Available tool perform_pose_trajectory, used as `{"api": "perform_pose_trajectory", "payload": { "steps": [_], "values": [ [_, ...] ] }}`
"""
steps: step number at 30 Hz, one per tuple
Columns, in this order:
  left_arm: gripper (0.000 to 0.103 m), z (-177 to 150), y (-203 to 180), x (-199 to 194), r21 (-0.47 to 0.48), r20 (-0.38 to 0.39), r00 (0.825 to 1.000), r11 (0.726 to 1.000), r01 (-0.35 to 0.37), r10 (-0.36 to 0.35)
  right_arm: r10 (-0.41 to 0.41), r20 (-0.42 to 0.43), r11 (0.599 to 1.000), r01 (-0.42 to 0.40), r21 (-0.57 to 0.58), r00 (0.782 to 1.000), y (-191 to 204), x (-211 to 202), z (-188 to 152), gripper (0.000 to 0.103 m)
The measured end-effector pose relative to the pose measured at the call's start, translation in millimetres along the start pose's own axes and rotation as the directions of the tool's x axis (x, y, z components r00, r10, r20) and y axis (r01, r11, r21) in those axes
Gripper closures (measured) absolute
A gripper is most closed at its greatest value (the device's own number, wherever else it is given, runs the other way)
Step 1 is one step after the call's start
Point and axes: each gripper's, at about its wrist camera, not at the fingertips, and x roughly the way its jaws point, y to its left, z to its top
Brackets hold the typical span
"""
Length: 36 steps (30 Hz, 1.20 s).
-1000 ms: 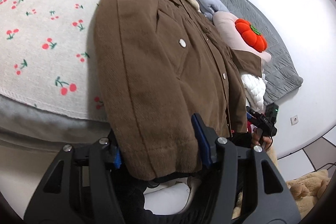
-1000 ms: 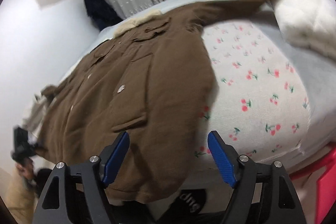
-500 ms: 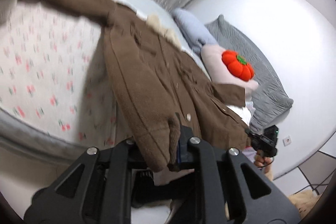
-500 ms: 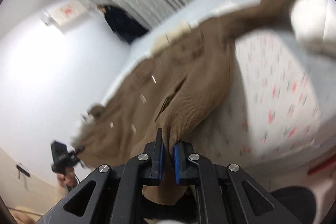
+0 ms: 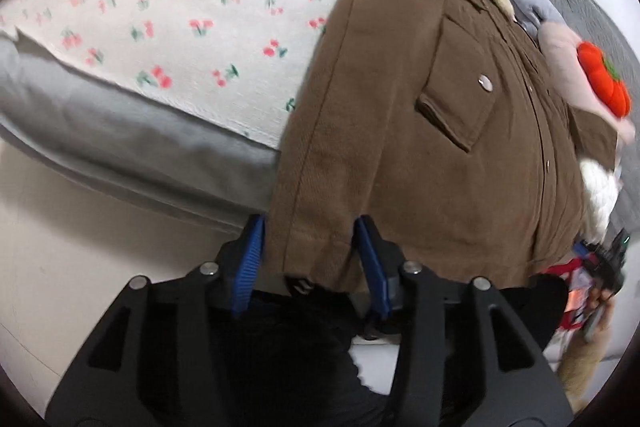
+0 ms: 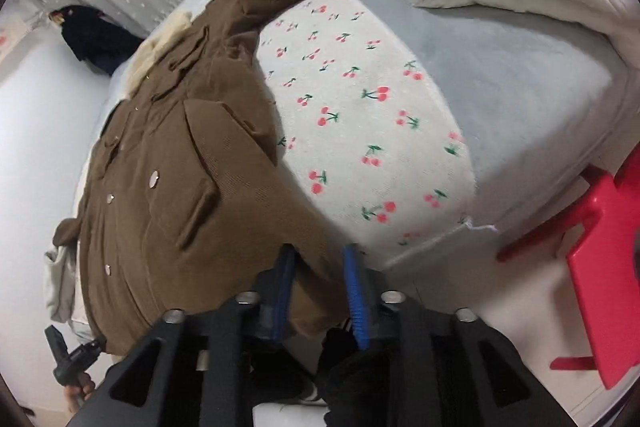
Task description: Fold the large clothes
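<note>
Both grippers, left (image 5: 310, 259) and right (image 6: 320, 291), have just been opening, fingers spread astride the hem of the brown corduroy jacket (image 5: 420, 131) lying on the cherry-print bed (image 6: 360, 131), so re-pinching that hem looks next.

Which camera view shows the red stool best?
The right wrist view: the red stool stands on the floor beside the bed, its seat and legs visible at the right edge. The left wrist view does not show the stool at all.
</note>
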Motion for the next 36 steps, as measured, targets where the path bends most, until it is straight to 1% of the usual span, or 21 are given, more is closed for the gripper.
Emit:
{"api": "perform_pose_trajectory", "payload": {
  "steps": [3,4,6,10,12,14,16,17,18,21,22,24,25,27,29,30,31,32,33,34,36],
  "values": [
    [0.036,-7.5,-5.7,-10.1,0.102,0.038,0.997,0.992,-0.072,0.069,-0.045,0.022,0.996,0.046,-0.074,0.999,4.1,-12.2,-7.4,0.061],
    [0.036,-9.3,-7.2,-10.8,0.115,0.04,0.996,0.99,-0.081,0.077,-0.049,0.022,0.995,0.051,-0.091,0.999,4.7,-11.9,-7.7,0.055],
    [0.036,-16.6,-9.5,-9.5,0.151,0.037,0.995,0.984,-0.096,0.091,-0.061,0.022,0.99,0.063,-0.127,0.998,9.0,-13.2,-10.1,0.05],
    [0.036,-29.3,-28.7,-2.5,0.28,0.023,0.988,0.947,-0.155,0.155,-0.12,-0.027,0.974,0.112,-0.197,0.992,19.8,0.9,-26.7,0.046],
    [0.035,-35.2,-30.1,4.2,0.32,0.0,0.986,0.934,-0.16,0.168,-0.141,-0.053,0.964,0.125,-0.235,0.989,22.5,7.1,-39.7,0.044],
    [0.035,-33.6,-27.4,10.1,0.324,-0.014,0.991,0.939,-0.119,0.131,-0.129,-0.077,0.961,0.105,-0.257,0.989,25.0,12.0,-44.7,0.04],
    [0.035,-27.9,-21.2,8.8,0.306,0.002,1.0,0.952,-0.021,0.021,-0.095,-0.079,0.963,0.071,-0.259,0.992,26.6,19.2,-42.0,0.039],
    [0.035,-22.4,-20.5,8.0,0.29,0.017,0.999,0.956,0.042,-0.049,-0.065,-0.076,0.967,0.044,-0.25,0.995,26.3,21.6,-38.5,0.039],
    [0.035,-19.1,-16.7,6.3,0.272,0.03,0.996,0.959,0.076,-0.087,-0.038,-0.068,0.971,0.02,-0.239,0.997,24.5,22.7,-35.2,0.039],
    [0.035,-11.5,-12.2,5.4,0.232,0.052,0.99,0.965,0.119,-0.134,-0.012,-0.039,0.975,0.003,-0.221,0.999,22.4,22.9,-27.6,0.039],
    [0.036,-9.0,-12.4,8.3,0.23,0.051,0.99,0.966,0.113,-0.128,0.006,-0.028,0.976,-0.012,-0.217,1.0,22.4,23.9,-23.8,0.039],
    [0.057,-9.1,-14.3,13.3,0.22,0.026,0.998,0.974,0.056,-0.064,0.027,-0.026,0.979,-0.031,-0.2,0.999,21.6,27.1,-19.3,0.047],
    [0.057,-11.3,-13.6,14.6,0.199,-0.004,1.0,0.98,0.002,-0.001,0.02,-0.028,0.985,-0.024,-0.169,0.999,19.1,27.3,-17.4,0.06],
    [0.057,-13.5,-10.7,6.9,0.16,-0.04,0.996,0.985,-0.072,0.079,-0.005,-0.033,0.993,0.001,-0.122,0.999,12.2,21.3,-16.6,0.067],
    [0.057,-17.5,-19.5,-10.9,0.194,-0.001,0.988,0.97,-0.149,0.152,-0.046,0.019,0.992,0.048,-0.121,0.999,7.5,2.4,-17.7,0.067],
    [0.051,-17.6,-25.1,-20.8,0.213,0.029,0.985,0.962,-0.172,0.17,-0.062,0.038,0.99,0.067,-0.123,0.997,8.0,-5.8,-18.8,0.066],
    [0.046,-16.8,-32.4,-33.7,0.226,0.067,0.982,0.956,-0.185,0.174,-0.074,0.058,0.989,0.08,-0.122,0.996,5.6,-15.3,-15.9,0.06],
    [0.033,-16.2,-38.5,-41.0,0.228,0.09,0.981,0.955,-0.19,0.174,-0.078,0.073,0.989,0.086,-0.118,0.994,5.0,-24.3,-14.0,0.054],
    [0.027,-13.3,-45.1,-51.6,0.227,0.127,0.978,0.955,-0.194,0.168,-0.077,0.092,0.989,0.087,-0.115,0.993,5.4,-32.3,-12.2,0.041],
    [0.026,-10.2,-48.7,-59.0,0.226,0.149,0.976,0.955,-0.191,0.16,-0.075,0.112,0.989,0.087,-0.116,0.991,6.8,-38.5,-10.3,0.035],
    [0.025,-1.8,-60.3,-71.4,0.222,0.184,0.974,0.96,-0.17,0.13,-0.059,0.15,0.989,0.078,-0.124,0.987,13.0,-49.7,-2.7,0.032]
  ]
}}
